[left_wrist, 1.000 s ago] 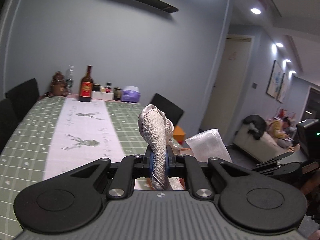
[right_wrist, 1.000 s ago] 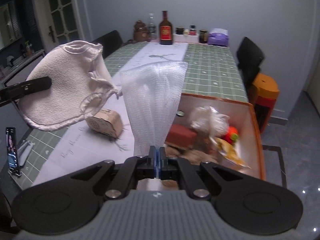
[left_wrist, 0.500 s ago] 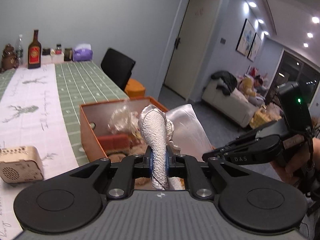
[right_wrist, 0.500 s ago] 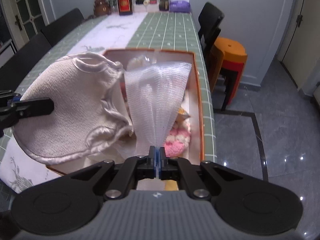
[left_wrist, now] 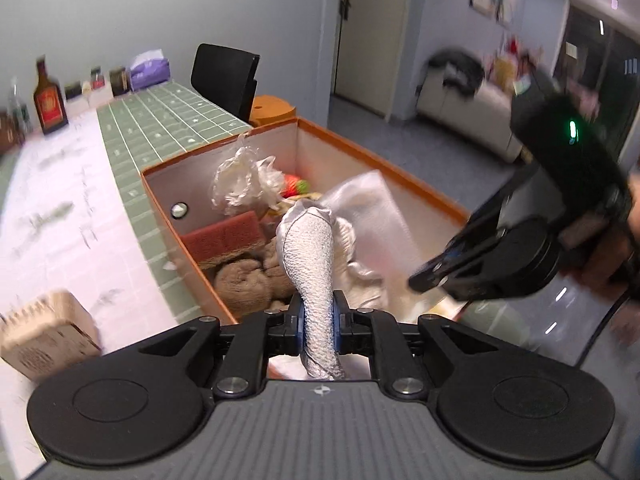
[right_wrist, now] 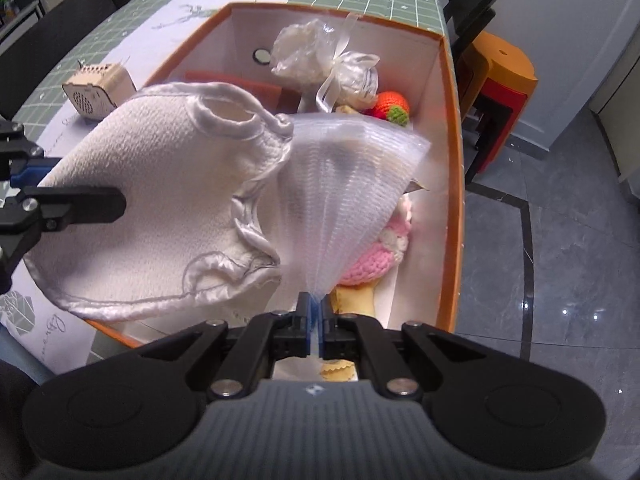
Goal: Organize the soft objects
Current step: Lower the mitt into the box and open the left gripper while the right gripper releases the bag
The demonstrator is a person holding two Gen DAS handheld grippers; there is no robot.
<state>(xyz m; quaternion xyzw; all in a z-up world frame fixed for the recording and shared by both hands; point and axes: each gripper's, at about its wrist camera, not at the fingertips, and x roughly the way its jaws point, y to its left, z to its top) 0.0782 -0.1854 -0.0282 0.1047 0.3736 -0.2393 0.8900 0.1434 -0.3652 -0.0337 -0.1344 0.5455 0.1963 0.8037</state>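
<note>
My left gripper (left_wrist: 318,320) is shut on a white textured cloth (left_wrist: 308,248) with a satin trim, held over the near end of the orange box (left_wrist: 420,188). In the right wrist view the cloth (right_wrist: 160,184) spreads wide from the left gripper (right_wrist: 116,202) at the left edge. My right gripper (right_wrist: 316,320) is shut on a translucent ribbed bag (right_wrist: 344,184) that fans up over the box (right_wrist: 452,200), touching the cloth's edge. Inside lie a crumpled white plastic bag (right_wrist: 320,52), a knitted strawberry (right_wrist: 390,110), a pink knitted piece (right_wrist: 372,256), a red sponge (left_wrist: 224,236) and a brown plush (left_wrist: 244,280).
A small wooden box (right_wrist: 98,88) stands on the table runner left of the orange box. Bottles (left_wrist: 50,100) and a purple tissue box (left_wrist: 150,68) line the table's far end. A black chair (left_wrist: 224,76) and orange stools (right_wrist: 500,80) stand beside the table.
Both grippers have swung from above the table to over the orange box, sunk lower and tipped downward. The cloth and the bag stay gripped and now hang close together.
</note>
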